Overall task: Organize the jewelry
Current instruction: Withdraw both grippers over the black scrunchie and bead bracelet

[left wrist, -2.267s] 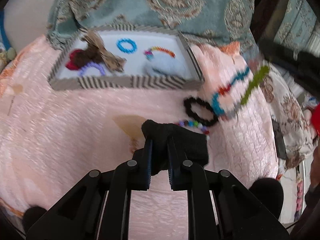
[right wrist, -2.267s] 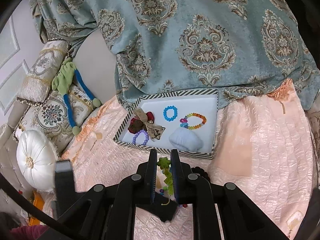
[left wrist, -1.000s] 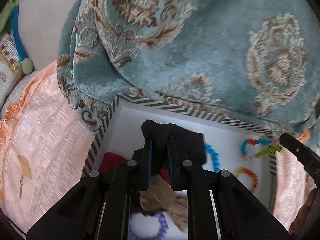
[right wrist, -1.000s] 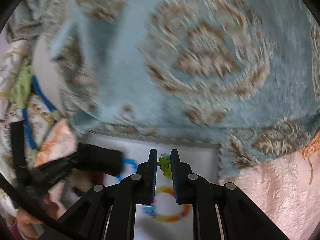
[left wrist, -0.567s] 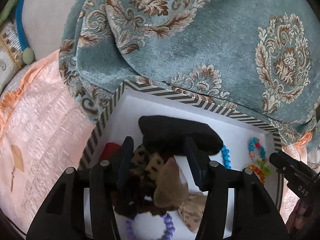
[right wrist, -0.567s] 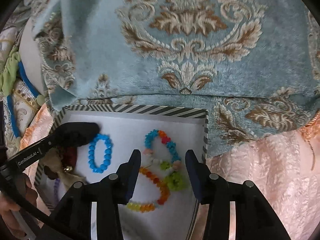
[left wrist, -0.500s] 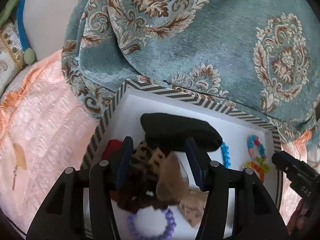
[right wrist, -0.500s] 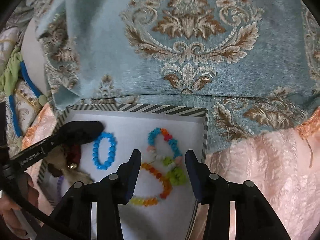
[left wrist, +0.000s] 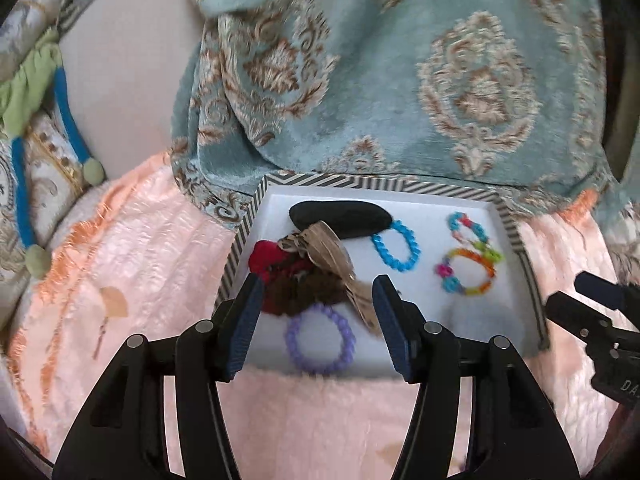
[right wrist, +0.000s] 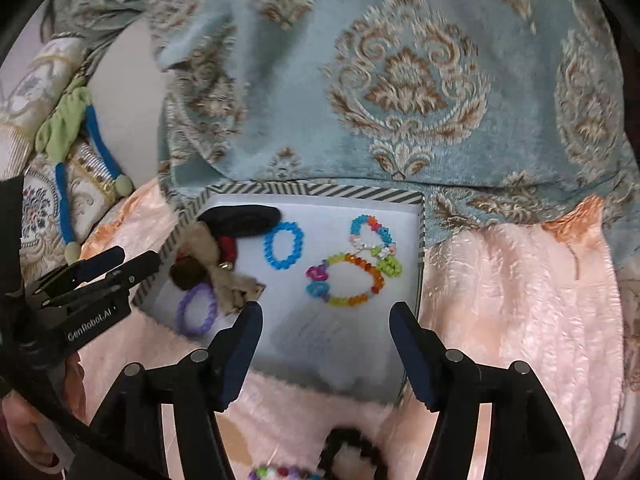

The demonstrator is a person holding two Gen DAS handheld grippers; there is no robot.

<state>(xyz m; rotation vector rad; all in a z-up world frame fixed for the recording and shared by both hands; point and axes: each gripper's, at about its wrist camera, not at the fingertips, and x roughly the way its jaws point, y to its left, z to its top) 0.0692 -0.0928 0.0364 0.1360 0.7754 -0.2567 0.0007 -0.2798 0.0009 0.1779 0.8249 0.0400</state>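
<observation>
Hovering over tray (left wrist: pixel 516 236), both grippers (left wrist: pixel 316 324) (right wrist: pixel 326 342) spread, just been opening, nothing between them. Black band (left wrist: pixel 340 218) and bracelets (right wrist: pixel 348 278) lie inside; tray's near edge blurred, beads (right wrist: pixel 280 472) cut off below.

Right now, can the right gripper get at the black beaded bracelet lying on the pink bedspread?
Probably yes. The black beaded bracelet lies uncovered on the pink bedspread, just below the open right gripper, outside the striped tray. Nothing blocks it.
</observation>
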